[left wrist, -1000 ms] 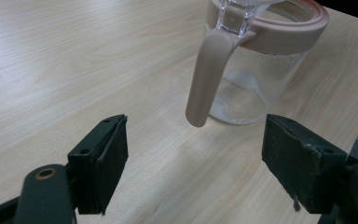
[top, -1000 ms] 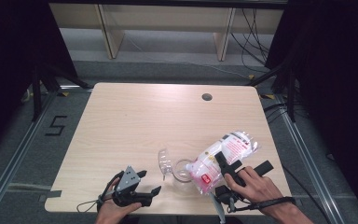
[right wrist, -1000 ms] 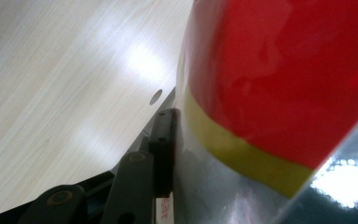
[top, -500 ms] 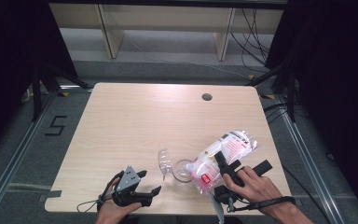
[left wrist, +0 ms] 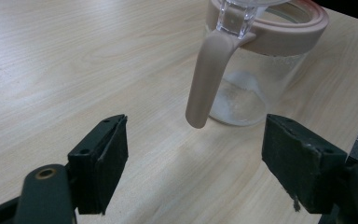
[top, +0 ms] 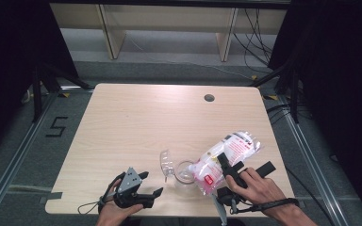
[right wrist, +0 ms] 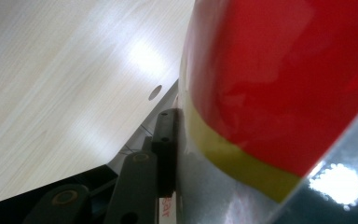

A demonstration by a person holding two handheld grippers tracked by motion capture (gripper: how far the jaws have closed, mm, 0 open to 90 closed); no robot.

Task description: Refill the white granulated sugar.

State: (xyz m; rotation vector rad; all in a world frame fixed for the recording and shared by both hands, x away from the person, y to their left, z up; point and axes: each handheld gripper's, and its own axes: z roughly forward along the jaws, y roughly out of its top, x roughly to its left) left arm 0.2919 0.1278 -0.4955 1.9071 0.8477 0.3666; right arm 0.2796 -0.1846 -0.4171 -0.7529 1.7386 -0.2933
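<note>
Right gripper [top: 227, 170] sits at the near right of the table [top: 136, 122], jaws clamped on the plastic bag [top: 226, 155]. The bag is clear with white contents and red print, lying tilted from near left up to far right. Its lower, near-left end hangs over the mouth of the glass jar [top: 185, 173]. In the right gripper view the bag's red and yellow print [right wrist: 279, 84] presses flat against the one black jaw that can be seen; the other jaw is hidden behind the bag. Grip is narrow, partly closed on the bag's body.

The jar stands upright near the table's near edge, just left of the right gripper and touching or nearly touching the bag; exact contact at the rim cannot be told. In the left gripper view the jar [left wrist: 256, 74] has a pinkish rim and a pinkish handle hanging down its side, with a little white powder on its bottom. A clear lid [top: 166, 164] stands open, up off the jar's left side.

Left gripper [top: 146, 188] rests at the near left, jaws wide apart, nothing between them. The jar stands to its right, beyond the open jaws and apart from them.
</note>
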